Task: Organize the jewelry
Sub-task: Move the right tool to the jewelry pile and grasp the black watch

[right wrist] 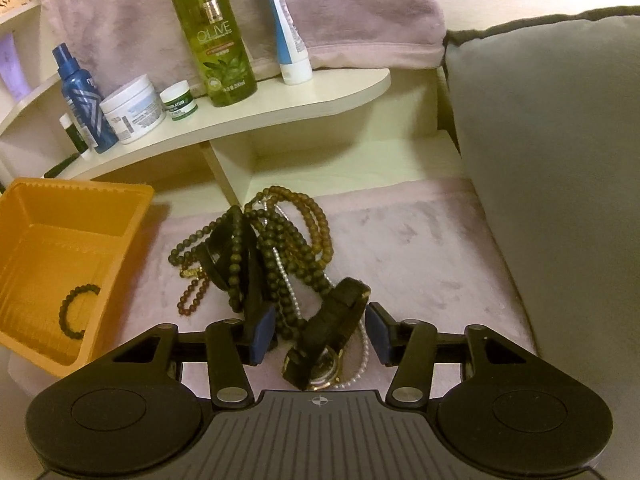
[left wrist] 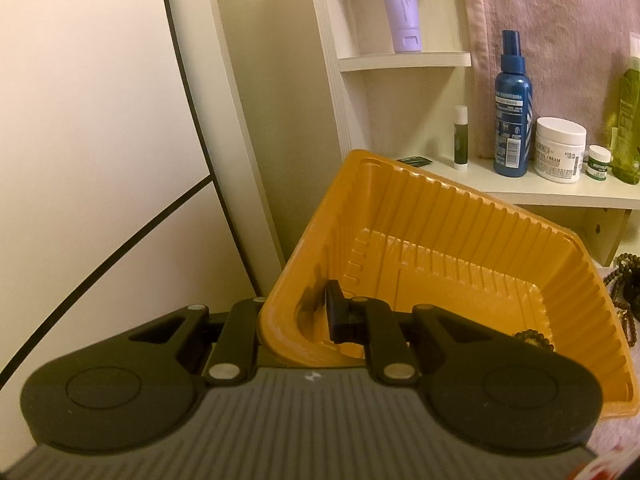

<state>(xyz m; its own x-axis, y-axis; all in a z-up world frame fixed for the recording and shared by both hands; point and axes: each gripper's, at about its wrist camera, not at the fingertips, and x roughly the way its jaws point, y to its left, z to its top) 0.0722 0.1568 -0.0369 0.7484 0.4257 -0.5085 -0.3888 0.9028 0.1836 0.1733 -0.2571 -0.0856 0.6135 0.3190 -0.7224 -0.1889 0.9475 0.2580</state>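
Note:
An orange plastic tray (left wrist: 460,248) is tilted up, and my left gripper (left wrist: 320,312) is shut on its near wall, one pad inside and the other outside. A dark bead bracelet (right wrist: 78,308) lies inside the tray (right wrist: 48,216). To the tray's right, a tangle of dark bead necklaces (right wrist: 256,248) and a pearl strand (right wrist: 289,282) lies on the pink fleece. My right gripper (right wrist: 320,334) is open, low over the pile's near end. A black-strapped watch (right wrist: 334,320) lies between its blue pads, which do not press on it.
A cream corner shelf (right wrist: 304,100) behind the pile holds a blue spray bottle (right wrist: 82,100), white jars, a green olive bottle (right wrist: 214,36) and a tube. A grey cushion (right wrist: 560,160) rises on the right. A pink towel hangs behind the shelf.

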